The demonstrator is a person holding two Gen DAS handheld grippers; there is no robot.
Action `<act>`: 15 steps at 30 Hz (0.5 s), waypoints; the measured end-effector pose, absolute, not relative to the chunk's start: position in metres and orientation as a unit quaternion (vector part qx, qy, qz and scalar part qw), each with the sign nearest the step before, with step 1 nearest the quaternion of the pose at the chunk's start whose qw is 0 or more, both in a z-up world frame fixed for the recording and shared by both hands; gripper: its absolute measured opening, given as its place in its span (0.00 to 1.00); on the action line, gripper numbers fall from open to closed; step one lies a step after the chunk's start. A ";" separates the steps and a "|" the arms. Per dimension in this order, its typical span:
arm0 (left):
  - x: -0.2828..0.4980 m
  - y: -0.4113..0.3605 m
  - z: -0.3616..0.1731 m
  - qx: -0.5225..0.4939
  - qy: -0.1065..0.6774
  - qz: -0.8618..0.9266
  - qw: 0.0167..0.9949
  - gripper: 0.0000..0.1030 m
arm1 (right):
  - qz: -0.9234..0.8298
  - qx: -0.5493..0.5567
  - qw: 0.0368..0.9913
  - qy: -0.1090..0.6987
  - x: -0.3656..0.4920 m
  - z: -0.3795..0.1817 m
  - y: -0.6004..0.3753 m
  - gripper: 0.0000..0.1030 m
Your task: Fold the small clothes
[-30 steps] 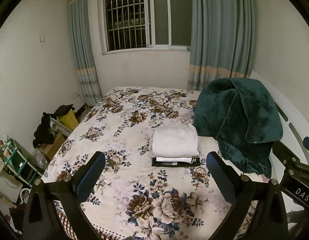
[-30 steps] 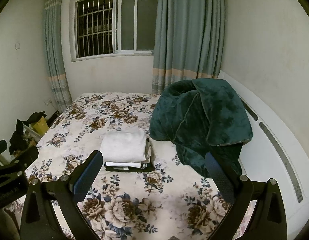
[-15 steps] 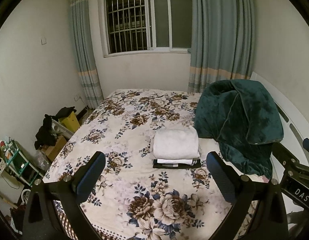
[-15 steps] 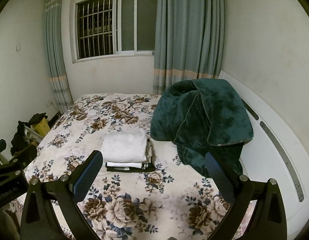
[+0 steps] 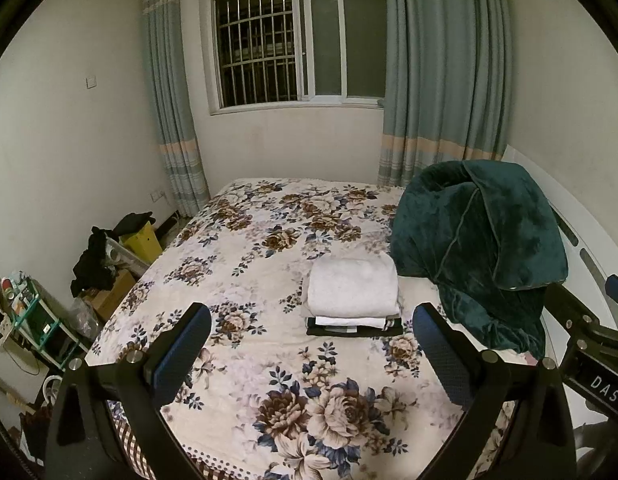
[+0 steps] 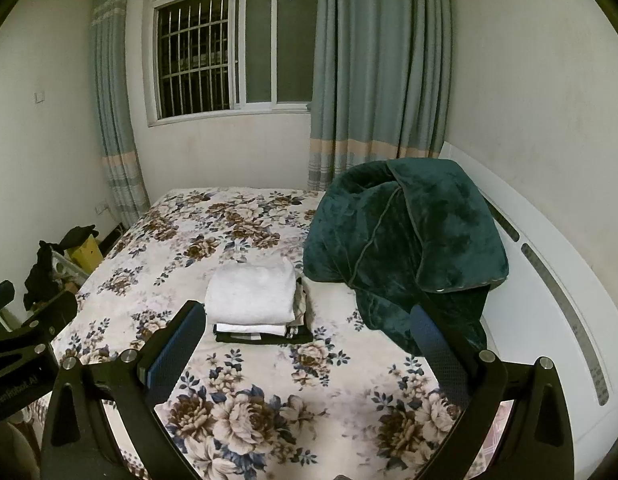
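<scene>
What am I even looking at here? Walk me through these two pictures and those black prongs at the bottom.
No robot: a person holds a two-finger gripper in each hand, each with a wide-angle camera looking along its fingers. One picture comes from the left gripper, the other from the right gripper. The black prongs are the fingers; both pairs stand apart, holding nothing. Ahead is a bed with a floral bedspread. On it sits a stack of folded clothes, a white piece on top, beside a heaped dark green blanket.

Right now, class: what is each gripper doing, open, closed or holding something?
Left gripper: open, holding nothing.
Right gripper: open, holding nothing.
</scene>
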State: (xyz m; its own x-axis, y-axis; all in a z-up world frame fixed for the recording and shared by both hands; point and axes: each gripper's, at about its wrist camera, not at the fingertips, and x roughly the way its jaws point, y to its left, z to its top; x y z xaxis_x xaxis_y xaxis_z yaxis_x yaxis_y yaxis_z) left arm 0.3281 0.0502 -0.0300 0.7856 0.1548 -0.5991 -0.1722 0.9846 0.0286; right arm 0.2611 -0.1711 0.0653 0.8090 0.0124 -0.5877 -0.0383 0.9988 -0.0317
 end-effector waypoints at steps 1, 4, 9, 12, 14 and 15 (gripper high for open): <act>0.327 0.050 -0.030 -0.014 0.315 0.088 0.945 1.00 | 0.013 -0.021 0.951 0.308 0.259 0.065 -0.171 1.00; 0.324 0.051 -0.030 -0.014 0.313 0.090 0.945 1.00 | 0.012 -0.023 0.951 0.307 0.257 0.065 -0.171 1.00; 0.318 0.054 -0.027 -0.018 0.310 0.095 0.946 1.00 | 0.012 -0.026 0.952 0.305 0.257 0.065 -0.170 1.00; 0.317 0.055 -0.027 -0.018 0.311 0.095 0.945 1.00 | 0.011 -0.023 0.952 0.307 0.255 0.064 -0.170 1.00; 0.316 0.056 -0.026 -0.016 0.311 0.097 0.945 1.00 | 0.010 -0.025 0.952 0.306 0.255 0.064 -0.170 1.00; 0.316 0.057 -0.026 -0.018 0.311 0.095 0.945 1.00 | 0.011 -0.024 0.952 0.306 0.255 0.064 -0.170 1.00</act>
State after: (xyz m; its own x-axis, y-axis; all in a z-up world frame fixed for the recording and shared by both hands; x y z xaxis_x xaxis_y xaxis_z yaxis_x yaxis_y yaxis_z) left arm 0.3160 0.0567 -0.0258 0.7878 0.1692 -0.5922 -0.1918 0.9811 0.0252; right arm 0.2547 -0.1700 0.0638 0.8129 0.0055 -0.5823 -0.0350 0.9986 -0.0395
